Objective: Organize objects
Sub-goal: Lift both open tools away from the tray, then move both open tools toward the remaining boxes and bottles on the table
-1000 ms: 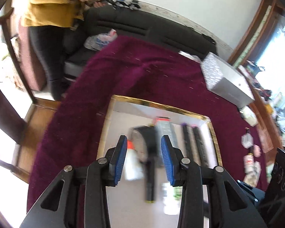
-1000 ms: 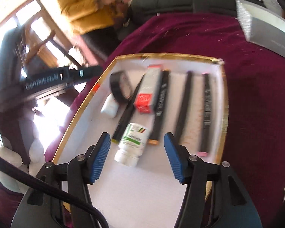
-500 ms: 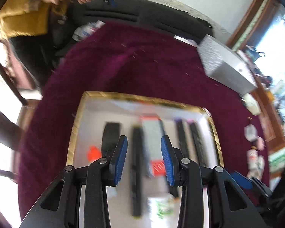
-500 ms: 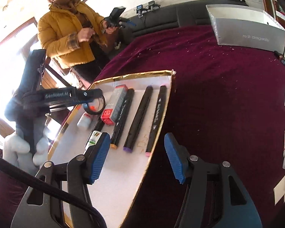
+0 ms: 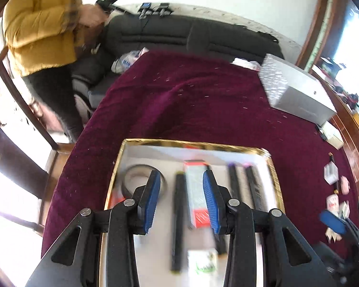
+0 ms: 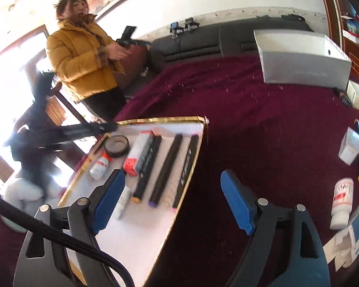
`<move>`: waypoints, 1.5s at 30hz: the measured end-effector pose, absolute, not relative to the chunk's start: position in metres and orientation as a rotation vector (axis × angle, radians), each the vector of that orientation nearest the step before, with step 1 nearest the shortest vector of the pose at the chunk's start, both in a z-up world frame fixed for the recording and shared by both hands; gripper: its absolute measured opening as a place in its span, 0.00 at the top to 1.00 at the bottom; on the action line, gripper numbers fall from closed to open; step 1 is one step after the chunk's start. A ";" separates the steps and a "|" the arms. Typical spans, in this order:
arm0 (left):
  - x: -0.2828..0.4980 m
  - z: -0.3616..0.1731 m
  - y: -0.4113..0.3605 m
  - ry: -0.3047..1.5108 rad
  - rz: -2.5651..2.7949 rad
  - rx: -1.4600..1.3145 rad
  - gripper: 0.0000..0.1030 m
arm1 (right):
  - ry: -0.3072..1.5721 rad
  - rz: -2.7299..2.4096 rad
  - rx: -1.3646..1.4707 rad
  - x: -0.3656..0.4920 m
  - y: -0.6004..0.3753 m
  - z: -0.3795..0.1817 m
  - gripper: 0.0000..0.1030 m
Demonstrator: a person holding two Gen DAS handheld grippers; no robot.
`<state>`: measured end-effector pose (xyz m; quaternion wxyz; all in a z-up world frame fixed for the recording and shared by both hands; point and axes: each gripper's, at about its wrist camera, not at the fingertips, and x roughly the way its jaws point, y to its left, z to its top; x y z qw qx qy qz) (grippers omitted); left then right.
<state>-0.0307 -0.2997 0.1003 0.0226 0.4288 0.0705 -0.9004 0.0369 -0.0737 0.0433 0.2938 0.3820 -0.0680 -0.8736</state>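
Your right gripper (image 6: pixel 173 204), jaws just widened and empty, hovers over the gold-rimmed tray's (image 6: pixel 160 120) edge; your left gripper (image 5: pixel 182 201), narrow and empty, hangs above the tray's markers (image 6: pixel 166 168).

My left gripper (image 5: pixel 182 201) has matte black angular arms with triangular cut-outs, round silver screws and ribbed blue pads (image 5: pixel 152 201); my right gripper (image 6: pixel 172 203) looks the same; a black cable (image 6: pixel 59 239) crosses it.
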 end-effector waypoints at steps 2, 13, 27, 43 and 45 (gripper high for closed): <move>-0.010 0.111 -0.281 0.183 -2.837 1.296 0.64 | -0.214 -2.320 1.043 0.040 -0.069 0.038 0.19; 0.082 0.150 -0.209 -0.102 -2.855 0.874 0.51 | -0.249 -2.427 1.023 0.077 -0.037 0.041 0.19; 0.122 0.149 -0.160 -0.261 -2.816 0.794 0.48 | -0.259 -2.535 0.955 0.108 0.004 0.057 0.20; 0.108 0.121 -0.119 -0.317 -2.863 0.993 0.48 | -0.408 -2.646 0.999 0.096 0.085 0.051 0.20; 0.103 0.117 -0.114 -0.299 -2.891 1.054 0.48 | -0.408 -2.675 0.996 0.093 0.100 0.051 0.20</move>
